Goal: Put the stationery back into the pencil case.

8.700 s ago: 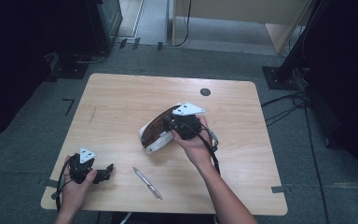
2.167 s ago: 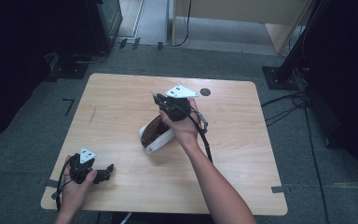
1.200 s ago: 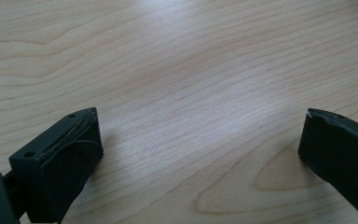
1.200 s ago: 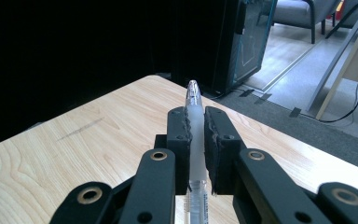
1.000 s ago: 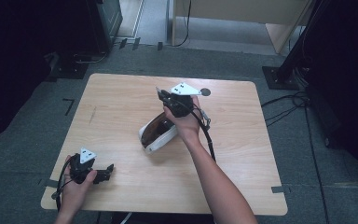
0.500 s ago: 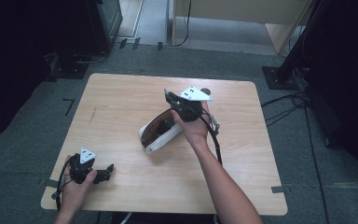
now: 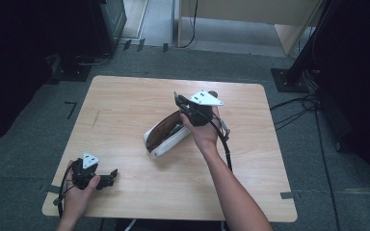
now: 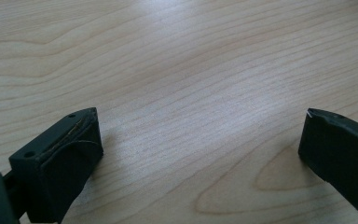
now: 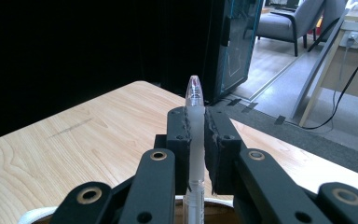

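Observation:
In the right gripper view, my right gripper [image 9: 195, 122] is shut on a clear, frosted pen [image 9: 194, 91] that stands upright between the pads, tip up. From the high view this gripper [image 7: 179, 100] is held in the air over the far end of an open white pencil case [image 7: 165, 136] with a brown inside, which lies mid-table. The case's white rim [image 9: 33, 215] shows just below the jaws. My left gripper [image 7: 110, 173] rests near the table's front left corner. Its jaws stand wide apart over bare wood, and the gripper [image 8: 200, 135] holds nothing.
The light wooden table [image 7: 125, 101] has a small dark round mark [image 7: 213, 93] near its far edge. Dark cabinets [image 7: 107, 19] and a stand base [image 7: 289, 79] stand on the grey floor behind the table. Cables [image 7: 298, 103] run on the floor at the right.
The pen that lay near the table's front edge is now in my right gripper. That gripper lifted to the case's far end and drifted slightly right. The left gripper has stayed put.

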